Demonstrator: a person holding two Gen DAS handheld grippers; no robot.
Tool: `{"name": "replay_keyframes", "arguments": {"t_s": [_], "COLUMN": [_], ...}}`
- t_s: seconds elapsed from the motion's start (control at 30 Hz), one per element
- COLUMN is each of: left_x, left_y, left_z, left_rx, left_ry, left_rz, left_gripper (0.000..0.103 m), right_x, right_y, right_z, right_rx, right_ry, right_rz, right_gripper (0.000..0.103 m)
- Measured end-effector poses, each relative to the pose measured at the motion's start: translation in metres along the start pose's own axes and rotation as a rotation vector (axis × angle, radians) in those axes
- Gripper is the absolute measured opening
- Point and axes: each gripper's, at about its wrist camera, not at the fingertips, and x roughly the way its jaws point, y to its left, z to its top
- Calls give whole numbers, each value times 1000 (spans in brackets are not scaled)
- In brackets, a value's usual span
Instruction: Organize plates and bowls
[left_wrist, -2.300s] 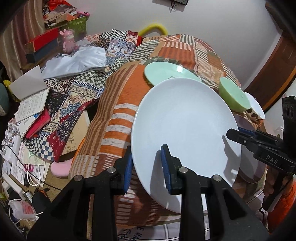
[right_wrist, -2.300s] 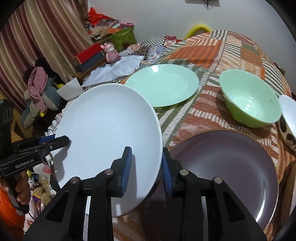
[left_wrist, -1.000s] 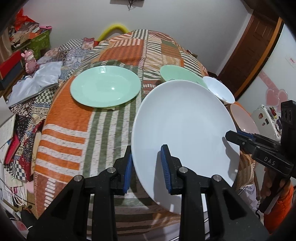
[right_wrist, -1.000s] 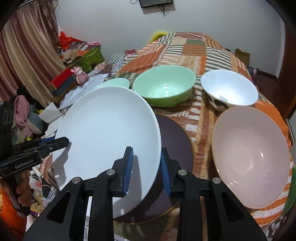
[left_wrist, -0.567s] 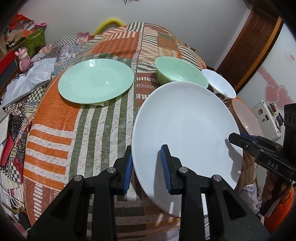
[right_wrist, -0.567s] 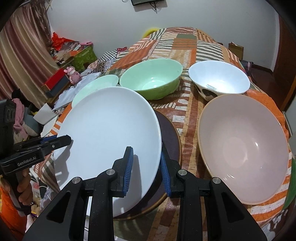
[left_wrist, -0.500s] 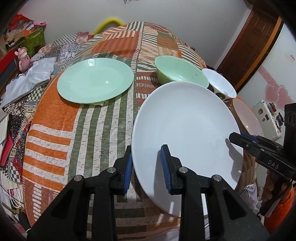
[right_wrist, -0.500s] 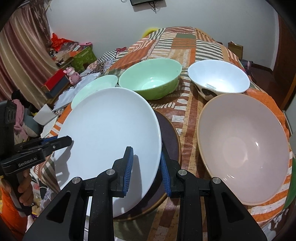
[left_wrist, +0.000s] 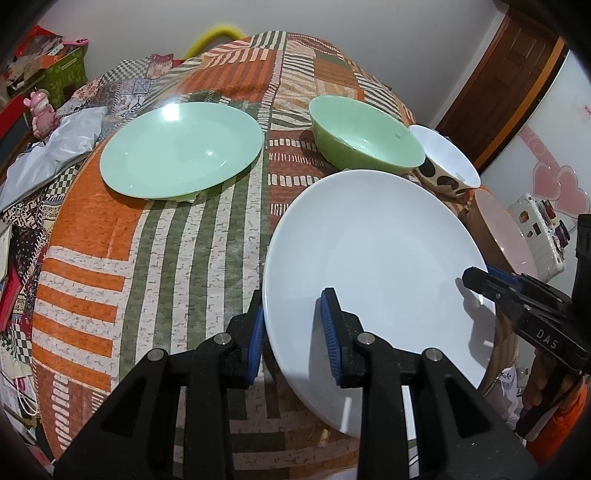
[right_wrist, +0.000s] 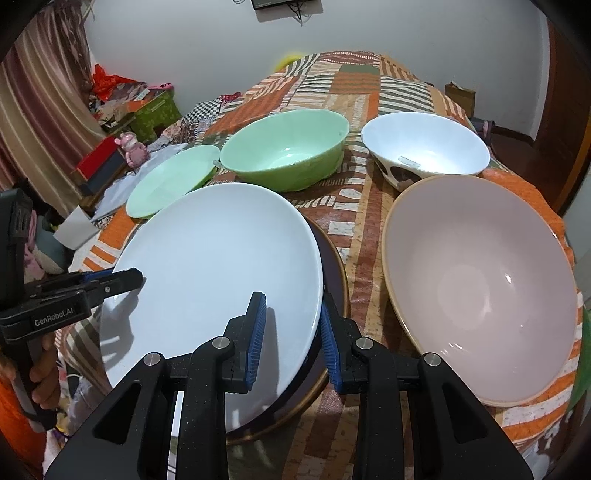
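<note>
Both grippers hold one large white plate (left_wrist: 373, 266) by opposite rims. My left gripper (left_wrist: 291, 314) is shut on its left rim, and the right wrist view shows that gripper (right_wrist: 122, 280) at the plate's far side. My right gripper (right_wrist: 291, 317) is shut on the right rim of the white plate (right_wrist: 221, 266). The plate hangs tilted just over a dark brown plate (right_wrist: 334, 273), which it mostly hides. Further back lie a green plate (left_wrist: 181, 147), a green bowl (right_wrist: 284, 155) and a white spotted bowl (right_wrist: 424, 147). A big pink bowl (right_wrist: 480, 288) sits right of the dark plate.
All the dishes rest on a table under an orange and green patchwork cloth (left_wrist: 166, 240). Left of the table are a pink toy (right_wrist: 131, 147), boxes and a striped curtain (right_wrist: 40, 110). A brown door (left_wrist: 509, 85) stands at the back right.
The white plate, held by both grippers, has sunk a little toward the dark plate. Both grips look the same.
</note>
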Motion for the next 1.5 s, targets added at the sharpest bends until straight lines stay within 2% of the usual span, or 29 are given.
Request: {"name": "replay_keyframes", "arguments": {"t_s": [0.63,0.73,1.13,1.17,1.23,1.3,1.43,1.5], "left_x": [1,-6,-44,-51,-61,-73,-88,-93], "left_y": [-1,-4,-3,0,6,17,40,53], "left_z": [-7,-10,-3,-1,5,13,29,39], "left_rx": [-4,12,34,34,30,20,3,-6], "left_ry": [14,1,-94,-109,-135,-167,-194,-204], "left_rz": [-12,-2,80,95,120,156,219,248], "left_gripper": [29,29,29,31,41,46,47,52], "right_x": [-7,-14,-27,-26,-24,-21,-13,-8], "right_y": [-4,-3,11,13,20,28,46,56], "right_z": [-5,-4,6,7,13,18,31,38], "right_rx": [-9,-29,-64,-68,-81,-97,-129,-144], "right_ry": [-23,-56,-89,-90,-90,-92,-95,-93], "right_rz": [8,-36,32,41,60,76,107,126], "right_gripper": [25,26,26,26,26,26,26,26]}}
